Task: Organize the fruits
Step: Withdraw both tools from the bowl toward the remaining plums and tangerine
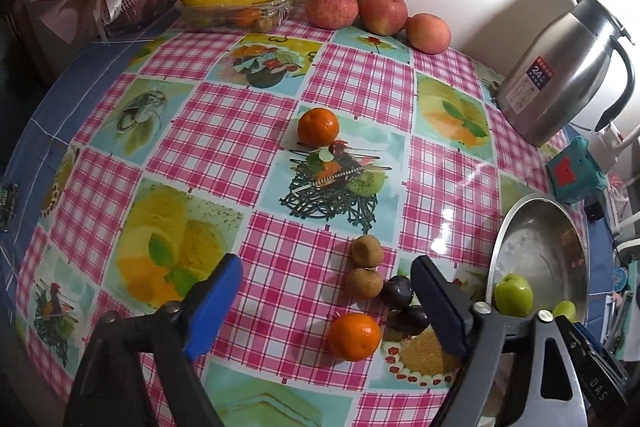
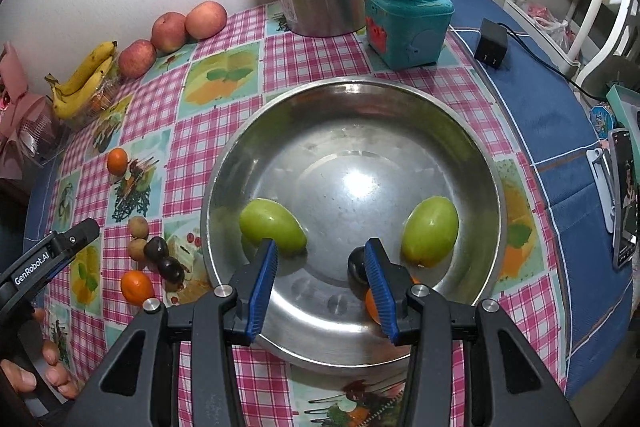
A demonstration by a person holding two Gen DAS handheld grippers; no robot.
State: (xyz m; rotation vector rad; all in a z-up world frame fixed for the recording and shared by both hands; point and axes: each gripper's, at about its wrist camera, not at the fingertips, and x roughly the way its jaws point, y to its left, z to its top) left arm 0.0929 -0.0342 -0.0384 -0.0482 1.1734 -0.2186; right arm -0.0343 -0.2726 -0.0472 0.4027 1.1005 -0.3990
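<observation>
The steel bowl point(image 2: 352, 115) is sitting on the counter point(image 1: 224, 131), holding 2 green fruits point(image 2: 273, 229), a dark plum point(image 2: 357, 263) and an orange point(image 2: 372, 303). The right gripper point(image 2: 322, 275) is hanging over the bowl, fingers spread, gripping nothing. Left of the bowl, the left gripper point(image 1: 326, 303) is hovering with fingers wide apart above another orange point(image 1: 354, 336), 2 plums point(image 1: 397, 291) and 2 brown fruits point(image 1: 367, 250).

left gripper point(image 1: 326, 307): tilted steeply down, jaws spread wide, nothing between the blue pads
right gripper point(image 2: 322, 285): tilted steeply down, jaws partly apart, nothing gripped between the pads
hand point(image 2: 38, 375): seen from the right wrist view, fingers curled around the left gripper's handle, behind its fingers
</observation>
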